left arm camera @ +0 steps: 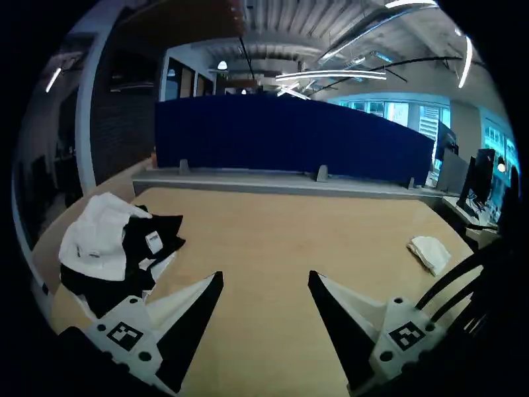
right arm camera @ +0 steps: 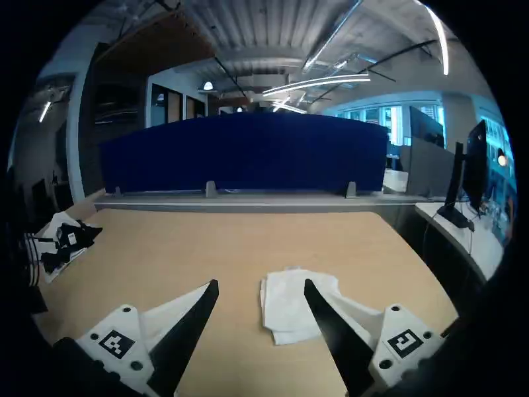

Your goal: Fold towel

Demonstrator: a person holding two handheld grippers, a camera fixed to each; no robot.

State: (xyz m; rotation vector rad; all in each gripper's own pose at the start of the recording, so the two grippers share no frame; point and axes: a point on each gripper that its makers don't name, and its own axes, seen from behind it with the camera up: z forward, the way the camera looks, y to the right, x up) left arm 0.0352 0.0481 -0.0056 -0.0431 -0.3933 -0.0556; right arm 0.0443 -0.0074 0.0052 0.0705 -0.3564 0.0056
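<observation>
A small white folded towel (right arm camera: 289, 305) lies on the wooden table (right arm camera: 198, 251) just ahead of my right gripper (right arm camera: 260, 291), whose right finger (right arm camera: 327, 324) overlaps its edge. This gripper is open and holds nothing. In the left gripper view the same towel (left arm camera: 430, 253) lies far off at the right edge of the table (left arm camera: 284, 225). My left gripper (left arm camera: 266, 281) stands open above bare wood with nothing between its fingers.
A heap of white and black cloths (left arm camera: 112, 248) lies at the table's left end, also seen as a cloth heap (right arm camera: 63, 241) in the right gripper view. A blue divider (left arm camera: 291, 139) runs along the far edge. A black chair back (left arm camera: 469, 284) stands at the right, monitors (right arm camera: 473, 172) beyond.
</observation>
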